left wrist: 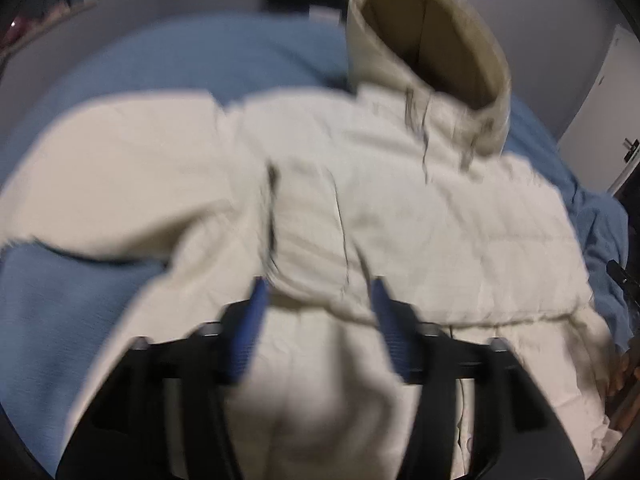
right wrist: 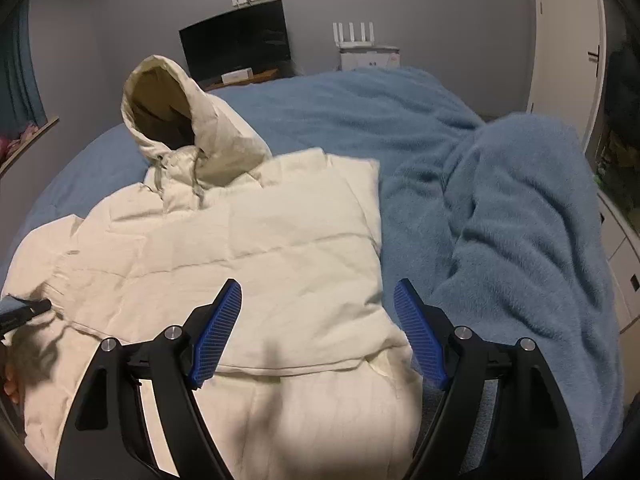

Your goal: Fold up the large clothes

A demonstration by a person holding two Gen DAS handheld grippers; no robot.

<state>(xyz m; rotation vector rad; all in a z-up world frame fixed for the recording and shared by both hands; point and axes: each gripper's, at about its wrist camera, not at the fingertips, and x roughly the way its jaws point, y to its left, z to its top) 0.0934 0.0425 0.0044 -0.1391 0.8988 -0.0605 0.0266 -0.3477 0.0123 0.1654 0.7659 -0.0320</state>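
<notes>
Grey walls close off the far side of the room, where the right wrist view shows a dark flat monitor (right wrist: 236, 42) on a low wooden stand, a white router with four upright antennas (right wrist: 354, 34) on a white box, white wall sockets above the monitor, and a white cupboard door (right wrist: 568, 40) at the right. No writing or label can be read in either view.

Across the blue bed sheet (right wrist: 312, 100) lies the cream quilted hooded puffer jacket (right wrist: 224, 248), its tan-lined hood (right wrist: 160, 108) standing up at the far end. Only the right wrist view shows the fluffy blue blanket (right wrist: 512, 216) heaped just right of the jacket.

Though blurred, the left wrist view shows what the other does not: the jacket's left sleeve (left wrist: 108, 172) spread out over the sheet.

Both pairs of blue-padded fingers stand apart with nothing clamped: the left gripper (left wrist: 318, 284) over the jacket's near part, the right gripper (right wrist: 318, 286) over its near right edge.
</notes>
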